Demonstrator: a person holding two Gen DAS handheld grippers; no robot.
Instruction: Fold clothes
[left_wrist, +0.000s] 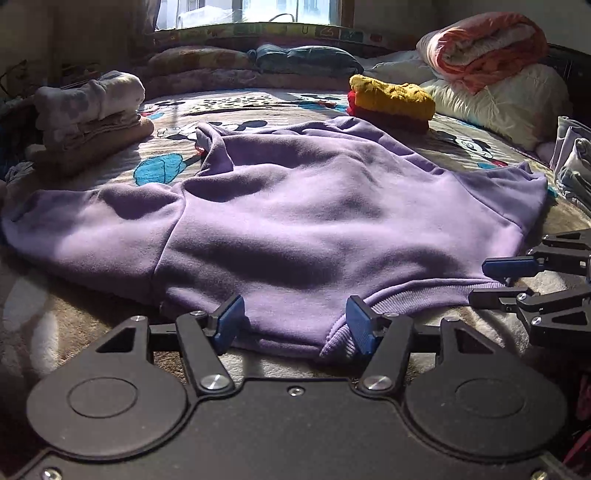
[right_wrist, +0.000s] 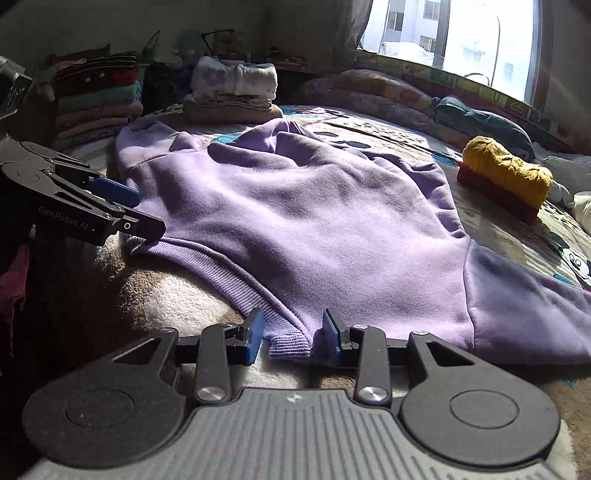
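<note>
— Where is the garment?

— The lilac sweatshirt lies spread flat on the cartoon-print bedspread, its ribbed hem nearest both cameras and a sleeve stretched out to each side.

— And the tongs?

— The left gripper is released, its blue pads spread wide at the hem's edge, cloth lying between them ungrasped. The right gripper is parted too, straddling a ribbed hem corner without pinching it.

— Anything nearby?

— A folded mustard sweater atop something red lies beyond the sweatshirt, and a stack of folded clothes sits by the far sleeve.
</note>
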